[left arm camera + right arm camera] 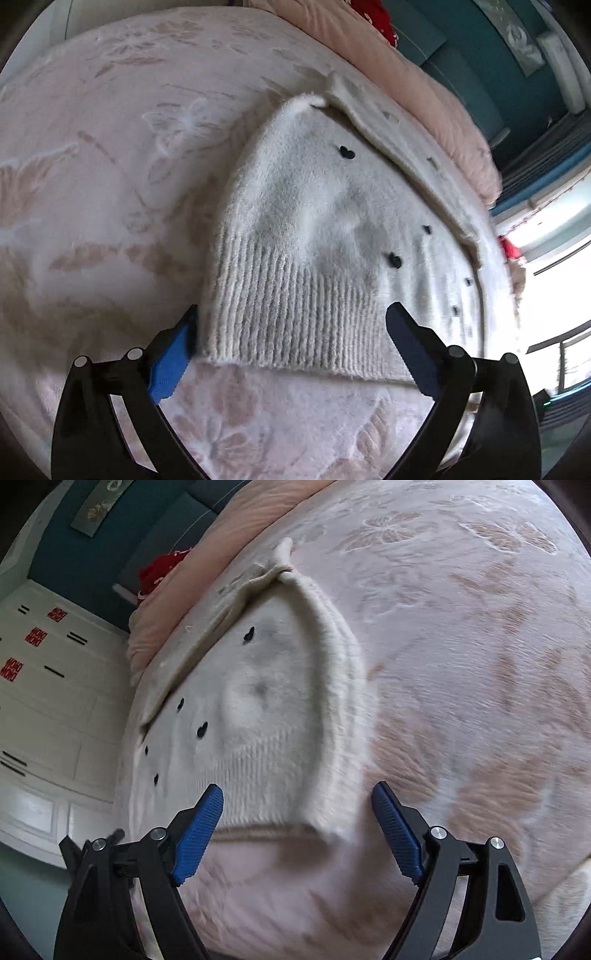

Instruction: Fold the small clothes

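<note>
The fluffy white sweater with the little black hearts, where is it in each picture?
Left wrist view: the white sweater lies centre-right, ribbed hem nearest the open left gripper.
Right wrist view: the sweater lies centre-left, above the open right gripper.
Shared landmark: the red cloth past the peach quilt.

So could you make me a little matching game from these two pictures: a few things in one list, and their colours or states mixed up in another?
Things:
1. sweater
2. bedspread
3. left gripper
4. heart shapes

States or colours:
A. pale pink with a raised flower and leaf pattern
B. small and dark, dotted over the knit
C. cream and fluffy, lying partly folded with a ribbed hem nearest the camera
D. jaws wide open, holding nothing

Pairs: 1-C, 2-A, 3-D, 4-B
</note>
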The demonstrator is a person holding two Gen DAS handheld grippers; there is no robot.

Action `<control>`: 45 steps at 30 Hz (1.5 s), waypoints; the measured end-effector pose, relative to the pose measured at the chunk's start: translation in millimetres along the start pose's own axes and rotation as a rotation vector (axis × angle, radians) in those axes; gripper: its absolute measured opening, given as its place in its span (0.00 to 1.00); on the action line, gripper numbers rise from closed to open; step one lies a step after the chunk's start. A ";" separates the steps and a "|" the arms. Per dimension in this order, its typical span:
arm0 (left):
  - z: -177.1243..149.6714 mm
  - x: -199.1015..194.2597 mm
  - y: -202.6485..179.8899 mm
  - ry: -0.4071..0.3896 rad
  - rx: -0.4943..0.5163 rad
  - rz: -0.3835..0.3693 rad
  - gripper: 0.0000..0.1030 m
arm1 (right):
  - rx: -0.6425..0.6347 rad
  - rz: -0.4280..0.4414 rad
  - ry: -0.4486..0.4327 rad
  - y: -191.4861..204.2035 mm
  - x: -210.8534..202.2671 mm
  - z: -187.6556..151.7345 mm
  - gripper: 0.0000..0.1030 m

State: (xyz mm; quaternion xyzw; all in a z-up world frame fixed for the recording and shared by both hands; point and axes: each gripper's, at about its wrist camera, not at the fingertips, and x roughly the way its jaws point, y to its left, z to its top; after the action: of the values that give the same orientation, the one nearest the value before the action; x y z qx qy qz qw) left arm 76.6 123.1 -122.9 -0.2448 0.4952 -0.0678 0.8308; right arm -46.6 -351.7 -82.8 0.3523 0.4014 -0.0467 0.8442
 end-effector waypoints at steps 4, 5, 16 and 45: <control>2.7 4.8 -12.7 0.021 0.032 0.058 0.44 | -0.018 -0.048 0.001 10.9 9.6 2.6 0.26; 2.5 5.5 -14.5 0.035 0.037 0.074 0.34 | 0.006 -0.037 0.020 8.1 12.0 2.5 0.10; 1.7 -60.8 -42.4 -0.007 0.119 0.097 0.06 | -0.009 0.066 -0.062 27.6 -48.0 3.1 0.06; -162.4 -181.9 12.1 0.291 0.296 0.094 0.06 | -0.289 -0.045 0.429 -20.6 -158.2 -139.7 0.05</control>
State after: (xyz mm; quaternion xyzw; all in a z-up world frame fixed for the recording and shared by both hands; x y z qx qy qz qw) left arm -155.0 143.1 -48.2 -0.0843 0.6053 -0.1356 0.7798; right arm -250.6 -311.0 -41.9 0.2207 0.5816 0.0683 0.7800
